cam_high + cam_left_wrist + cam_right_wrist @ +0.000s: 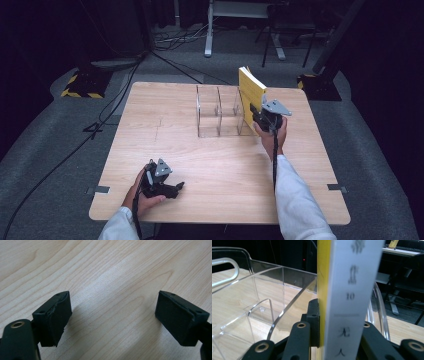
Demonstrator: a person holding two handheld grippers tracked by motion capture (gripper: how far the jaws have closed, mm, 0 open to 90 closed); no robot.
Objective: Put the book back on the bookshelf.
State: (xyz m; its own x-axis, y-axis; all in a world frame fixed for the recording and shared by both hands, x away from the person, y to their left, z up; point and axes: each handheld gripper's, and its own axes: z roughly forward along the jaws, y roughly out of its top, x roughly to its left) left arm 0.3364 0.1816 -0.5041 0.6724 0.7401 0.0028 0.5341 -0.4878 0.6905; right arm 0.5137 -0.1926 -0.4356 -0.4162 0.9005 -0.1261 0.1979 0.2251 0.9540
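Observation:
A yellow book [251, 95] with a white spine [350, 297] stands upright at the right end of a clear acrylic file rack [217, 112] on the wooden table [220, 165]. My right gripper [259, 116] is shut on the book's lower part, its jaws pressing on both covers, and the rack's curved dividers [287, 307] stand close to the left of the book. At the table's near left, my left gripper [176, 188] rests low over the bare wood [112, 277]. It is open, with nothing between its pads [58, 317].
The rack has several open slots to the left of the book. Beyond the table lie dark floor, cables [125, 85], a stand base with yellow-black stripes [82, 85] and a desk frame [240, 30].

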